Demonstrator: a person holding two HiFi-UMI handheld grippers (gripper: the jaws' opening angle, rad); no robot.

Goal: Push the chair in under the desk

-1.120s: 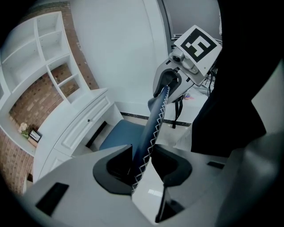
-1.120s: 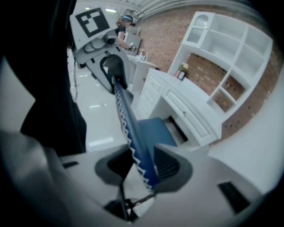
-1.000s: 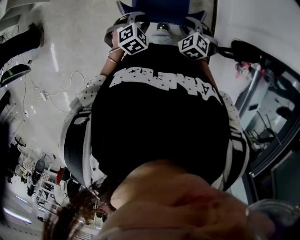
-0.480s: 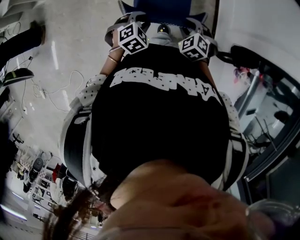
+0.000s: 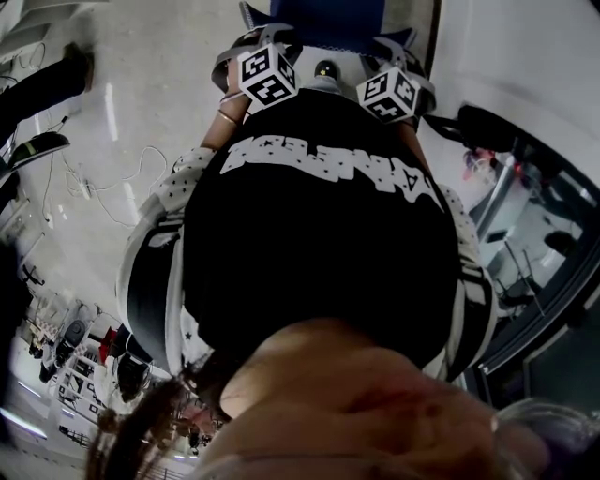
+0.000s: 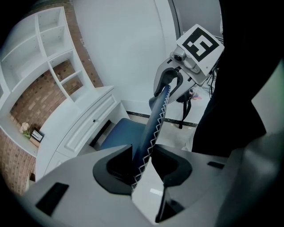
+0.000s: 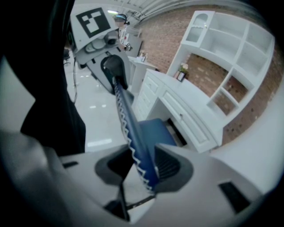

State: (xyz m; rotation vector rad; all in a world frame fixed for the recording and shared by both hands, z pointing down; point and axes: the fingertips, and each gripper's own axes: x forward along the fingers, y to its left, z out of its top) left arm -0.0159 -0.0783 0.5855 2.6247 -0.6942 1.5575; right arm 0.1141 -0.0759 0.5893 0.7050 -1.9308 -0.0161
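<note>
The blue chair (image 5: pixel 328 17) stands at the top of the head view, ahead of the person's dark torso. Its backrest top edge (image 6: pixel 155 119), blue with white zigzag stitching, runs between the jaws of my left gripper (image 6: pixel 142 155), which is shut on it. My right gripper (image 7: pixel 142 162) is shut on the same backrest edge (image 7: pixel 128 119) further along. Each gripper sees the other at the far end of the edge: right gripper (image 6: pixel 191 57), left gripper (image 7: pixel 102 40). The blue seat (image 6: pixel 120 133) points at the white desk (image 6: pixel 84 128), partly under its front.
White wall shelves (image 6: pixel 49 57) on brick rise above the desk (image 7: pixel 186 106), which carries a small picture frame and flowers (image 7: pixel 181 73). Cables (image 5: pixel 103 187) trail over the pale floor at the left. Dark equipment and glass panels (image 5: pixel 525 234) stand at the right.
In the head view both grippers and the chair have edged forward, a little more blue shows at the top, and the things at the sides have slid slightly past.
</note>
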